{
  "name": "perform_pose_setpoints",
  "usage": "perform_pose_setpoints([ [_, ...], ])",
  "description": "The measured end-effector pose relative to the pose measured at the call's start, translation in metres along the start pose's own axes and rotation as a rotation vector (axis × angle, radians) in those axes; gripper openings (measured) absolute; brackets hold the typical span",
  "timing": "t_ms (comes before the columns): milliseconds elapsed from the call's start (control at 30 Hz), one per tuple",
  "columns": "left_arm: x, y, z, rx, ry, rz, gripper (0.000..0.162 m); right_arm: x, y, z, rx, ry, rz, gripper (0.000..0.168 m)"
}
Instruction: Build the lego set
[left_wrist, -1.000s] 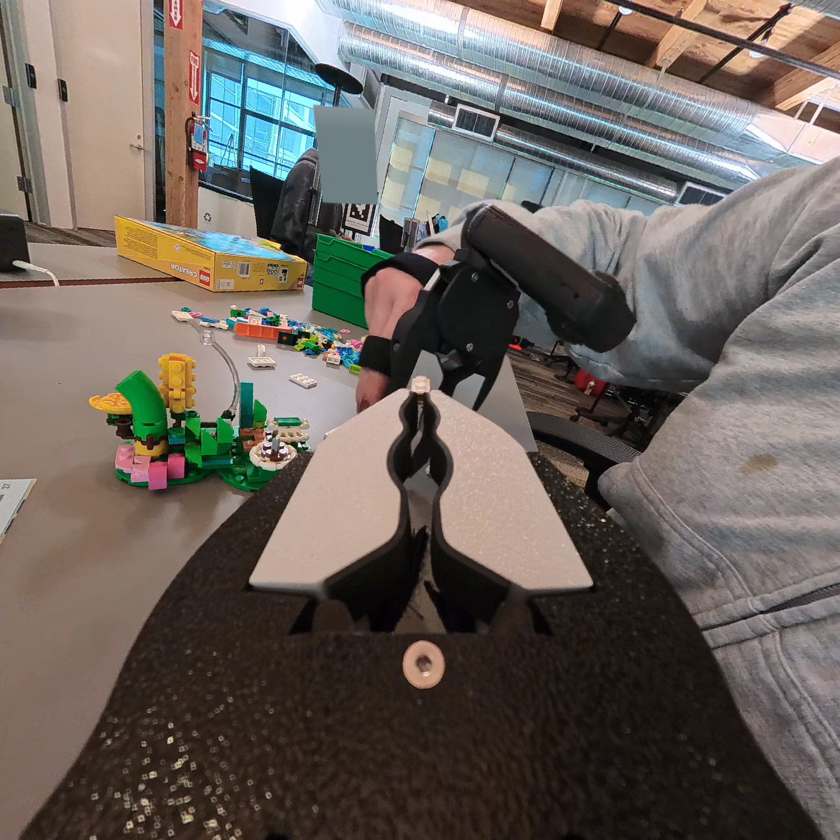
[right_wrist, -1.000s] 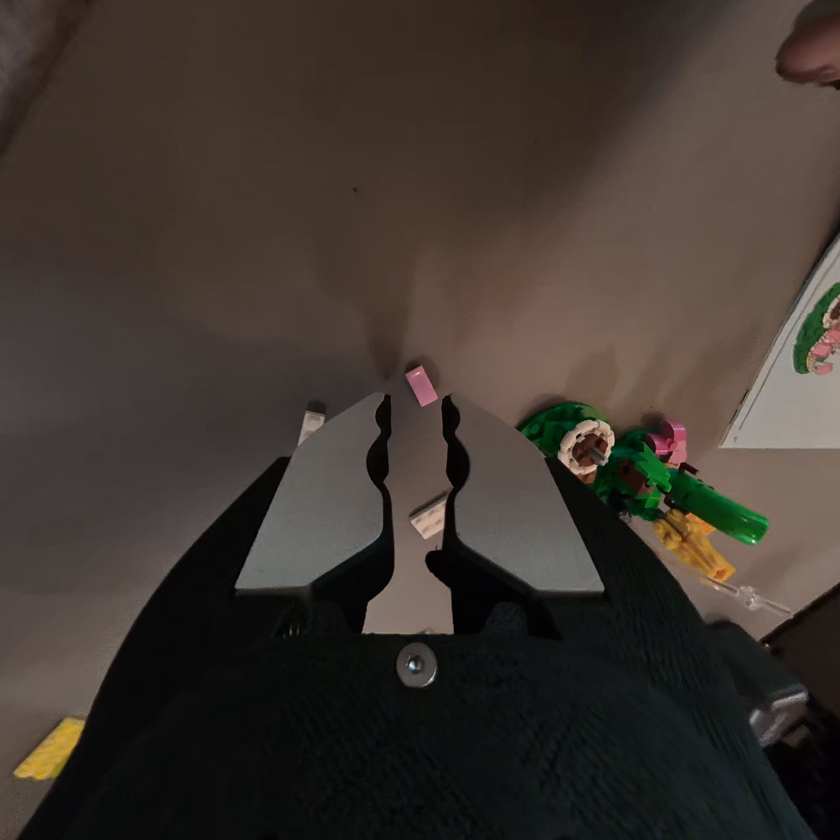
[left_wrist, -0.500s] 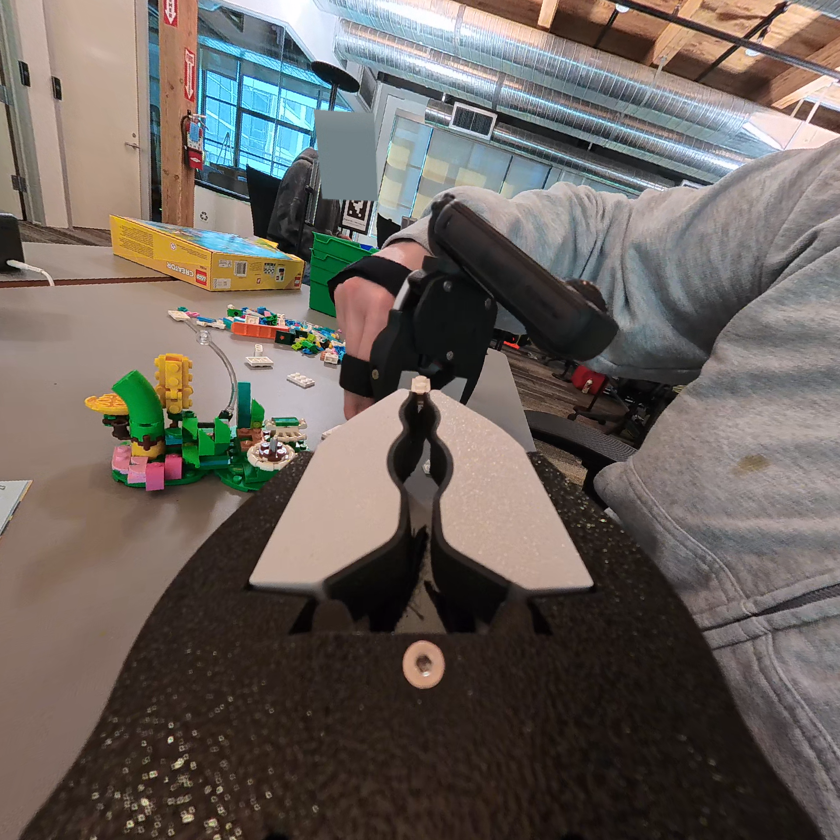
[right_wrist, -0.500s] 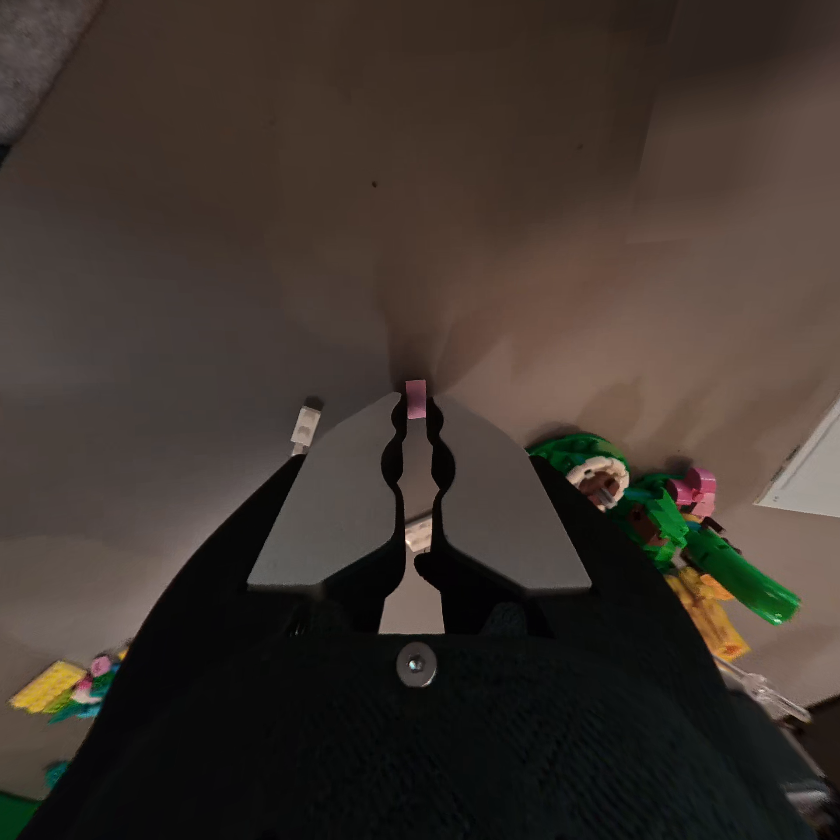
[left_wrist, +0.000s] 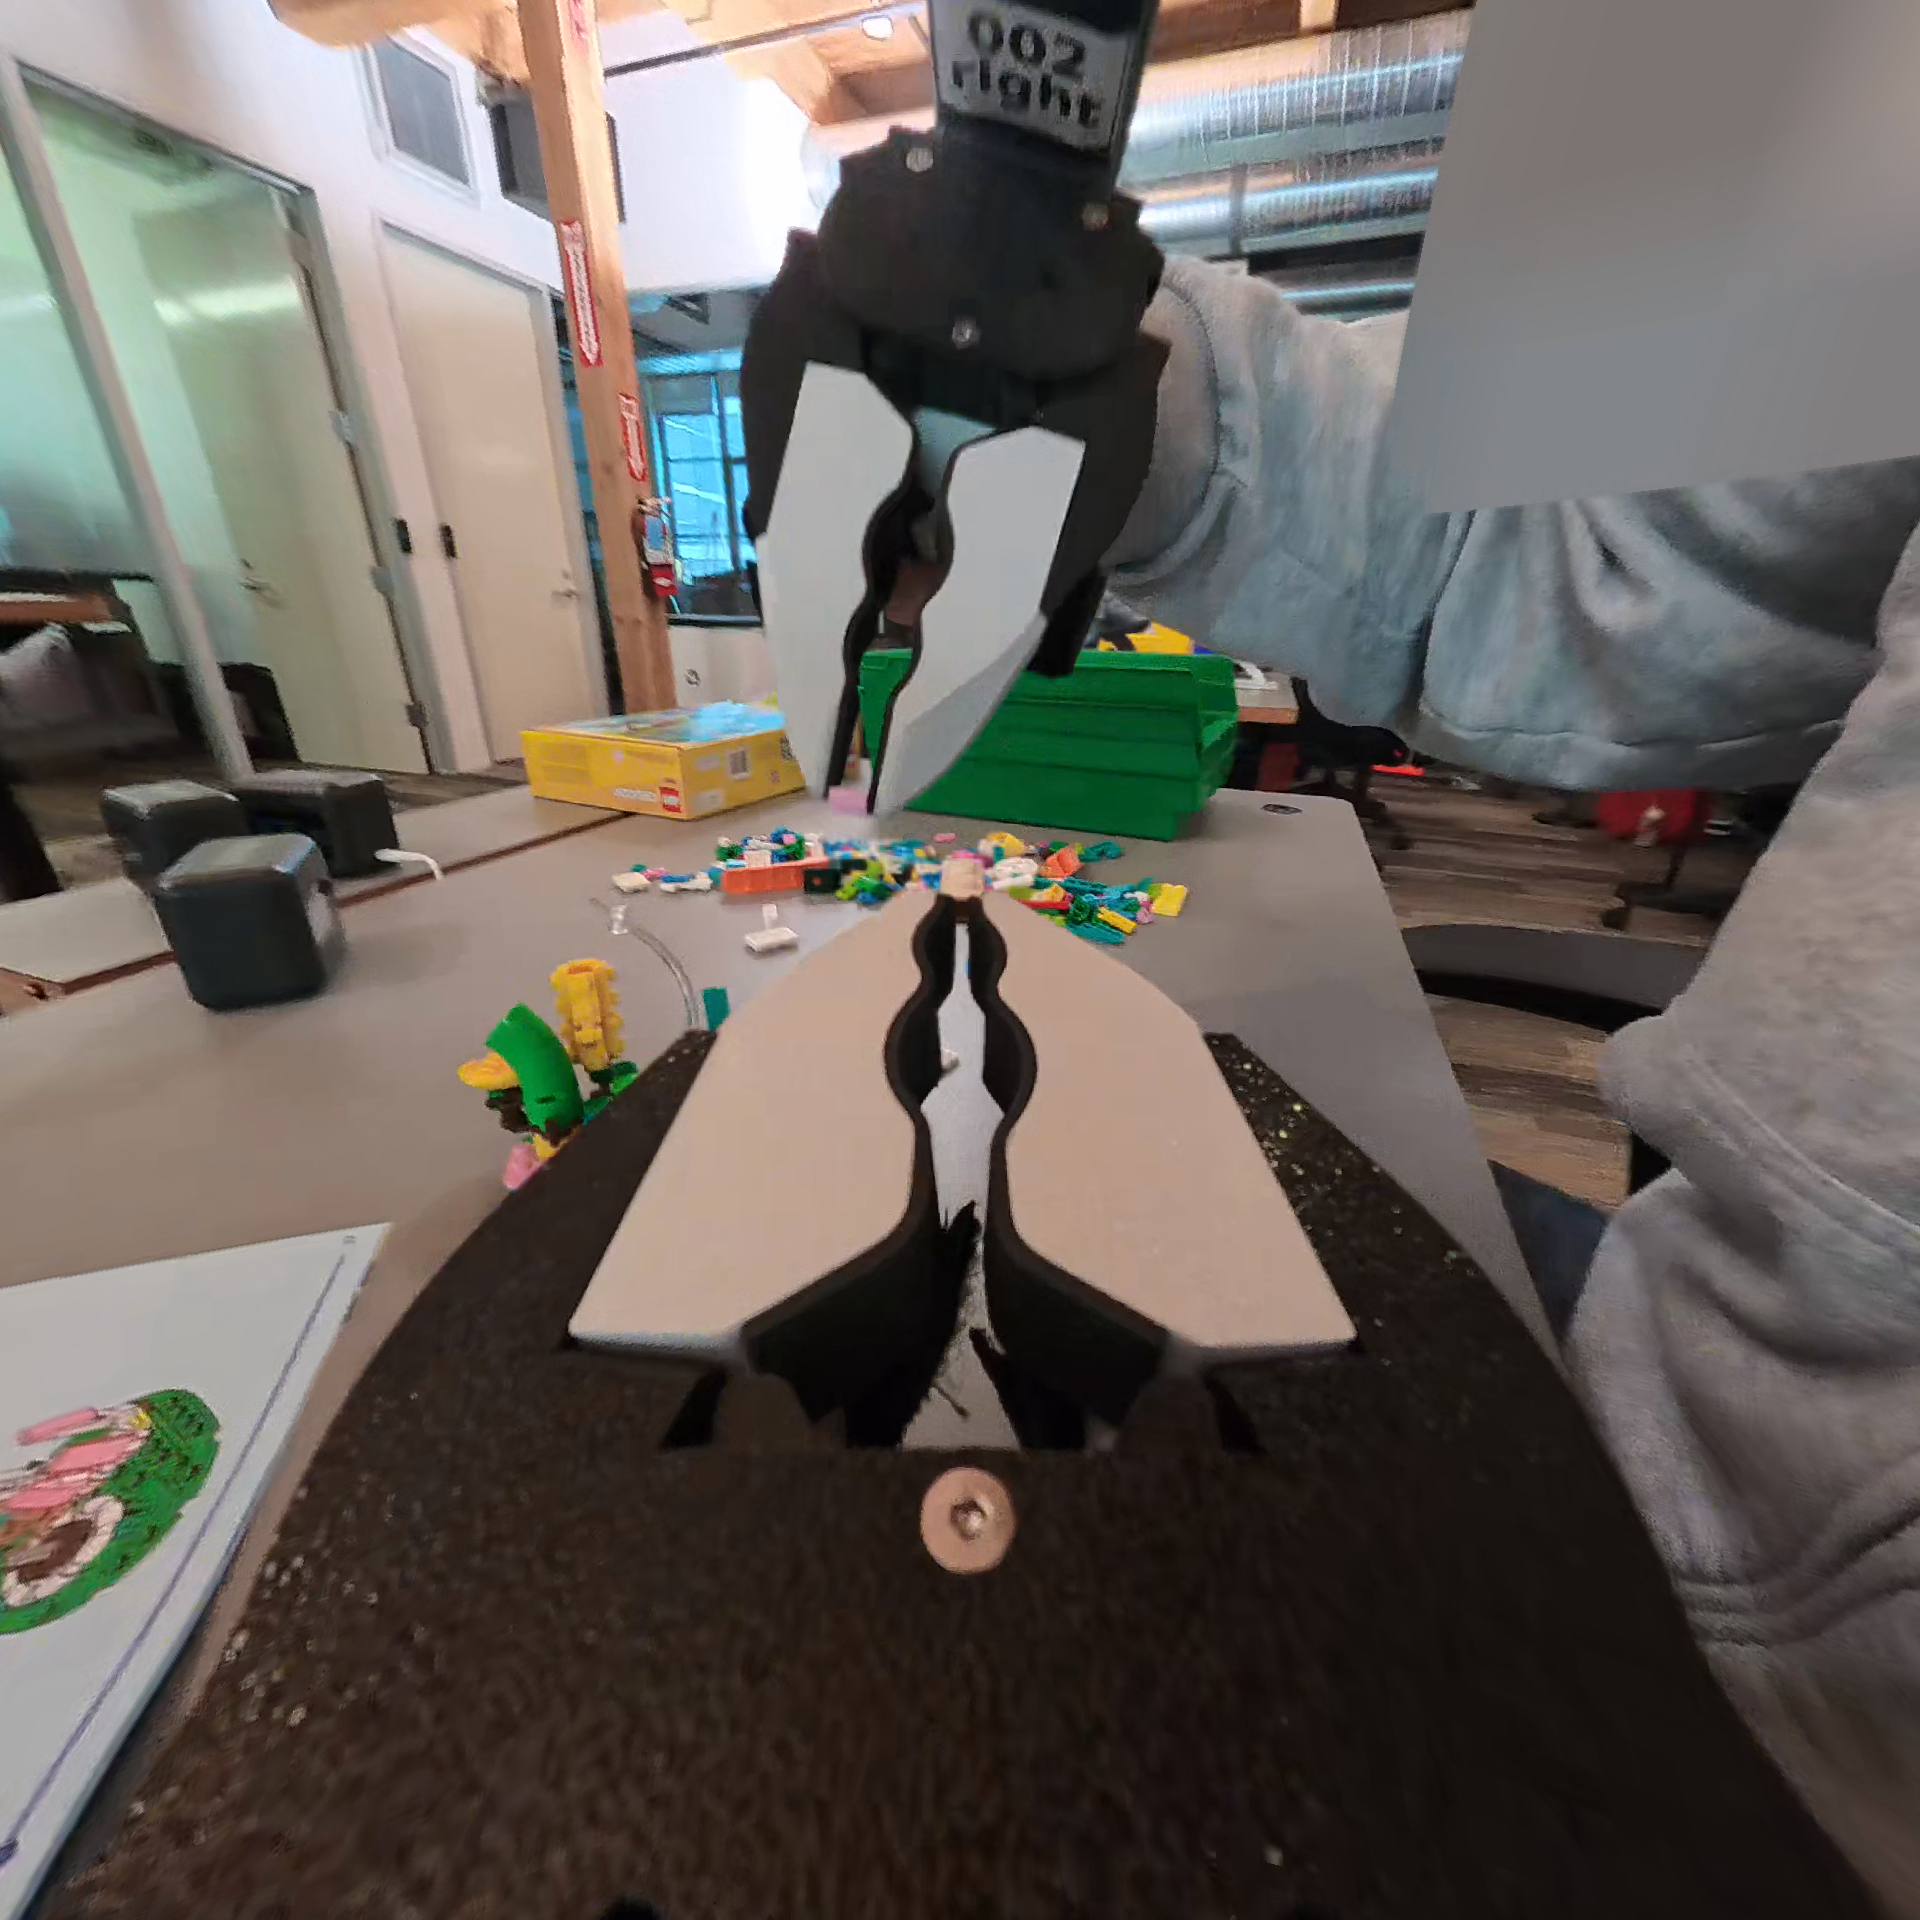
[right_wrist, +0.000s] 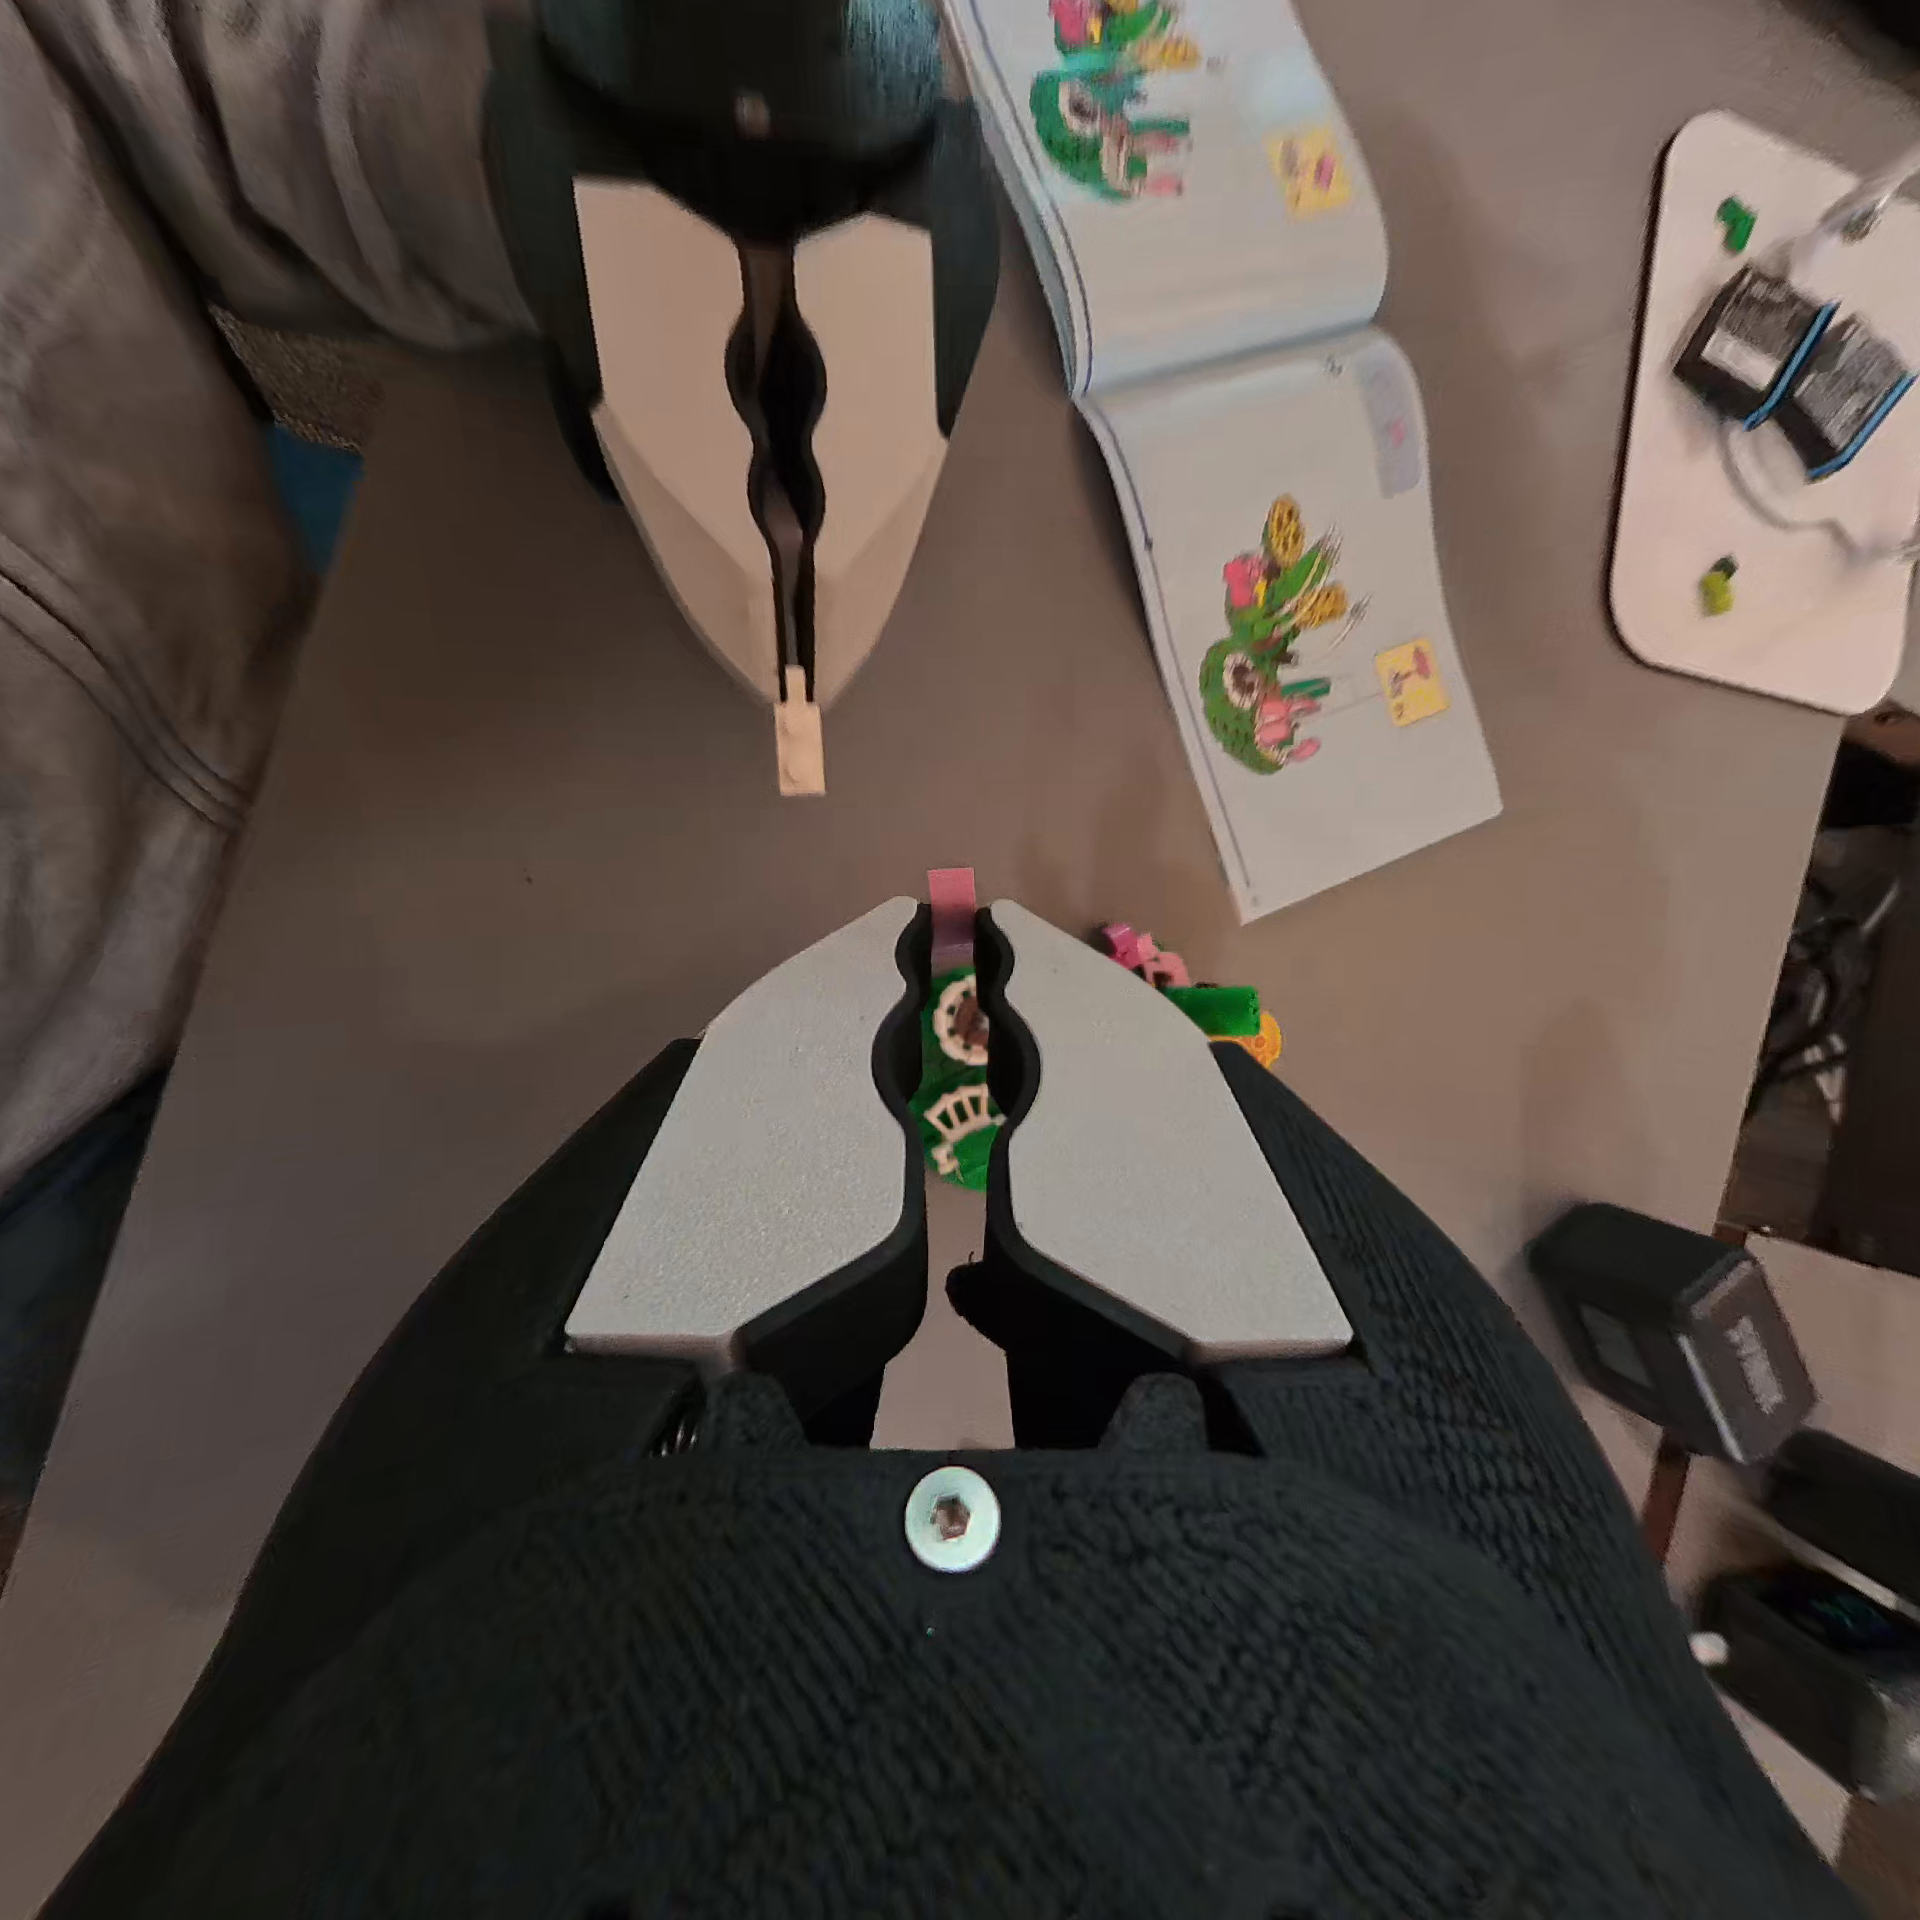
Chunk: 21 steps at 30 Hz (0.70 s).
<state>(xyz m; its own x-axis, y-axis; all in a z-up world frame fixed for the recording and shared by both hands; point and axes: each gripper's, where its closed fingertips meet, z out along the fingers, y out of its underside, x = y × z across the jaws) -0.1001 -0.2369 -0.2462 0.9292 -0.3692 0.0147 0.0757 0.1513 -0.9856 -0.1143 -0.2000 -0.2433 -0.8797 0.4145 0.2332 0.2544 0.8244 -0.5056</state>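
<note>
My left gripper (left_wrist: 962, 902) is shut on a small white lego piece (left_wrist: 963, 873), held above the grey table. In the right wrist view it (right_wrist: 796, 686) points toward me with the white piece (right_wrist: 800, 743) sticking out of its tips. My right gripper (right_wrist: 954, 914) is shut on a small pink lego piece (right_wrist: 951, 894). In the left wrist view it (left_wrist: 854, 784) hangs tips-down over the table, the pink piece (left_wrist: 847, 798) at its tips. The two pieces face each other with a gap between. The part-built green plant model (right_wrist: 961, 1081) stands on the table below my right gripper (left_wrist: 545, 1070).
An open instruction booklet (right_wrist: 1299, 540) lies right of the model. A pile of loose bricks (left_wrist: 935, 868), a yellow box (left_wrist: 655, 764) and green bins (left_wrist: 1049, 738) are at the far end. Black boxes (left_wrist: 249, 914) stand left. A white tray (right_wrist: 1766, 416) holds small parts. Across from one pair of fingers to the other is roughly 5 cm.
My right gripper closed on the pink piece and lifted it off the table. Both grippers swung round and now face each other above the model.
</note>
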Motion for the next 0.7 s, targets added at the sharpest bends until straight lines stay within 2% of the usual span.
perform_pose_setpoints([
  [33, -0.001, -0.002, 0.0, 0.012, -0.017, 0.007, 0.002, 0.001, -0.006, -0.004, 0.003, 0.001, -0.006, 0.006],
  [133, -0.007, -0.005, 0.001, 0.036, -0.074, 0.016, 0.002, 0.002, -0.012, -0.009, -0.053, -0.004, -0.05, 0.006],
  [267, -0.015, -0.002, 0.001, 0.023, -0.128, 0.0, 0.002, -0.007, -0.018, -0.007, -0.128, -0.107, -0.044, 0.006],
  [400, -0.013, 0.0, 0.002, 0.001, -0.123, 0.021, 0.002, -0.011, -0.015, -0.002, -0.221, -0.163, -0.068, 0.006],
  [700, -0.007, 0.0, 0.005, -0.008, -0.111, 0.087, 0.002, -0.017, -0.016, 0.006, -0.265, -0.206, -0.055, 0.006],
])
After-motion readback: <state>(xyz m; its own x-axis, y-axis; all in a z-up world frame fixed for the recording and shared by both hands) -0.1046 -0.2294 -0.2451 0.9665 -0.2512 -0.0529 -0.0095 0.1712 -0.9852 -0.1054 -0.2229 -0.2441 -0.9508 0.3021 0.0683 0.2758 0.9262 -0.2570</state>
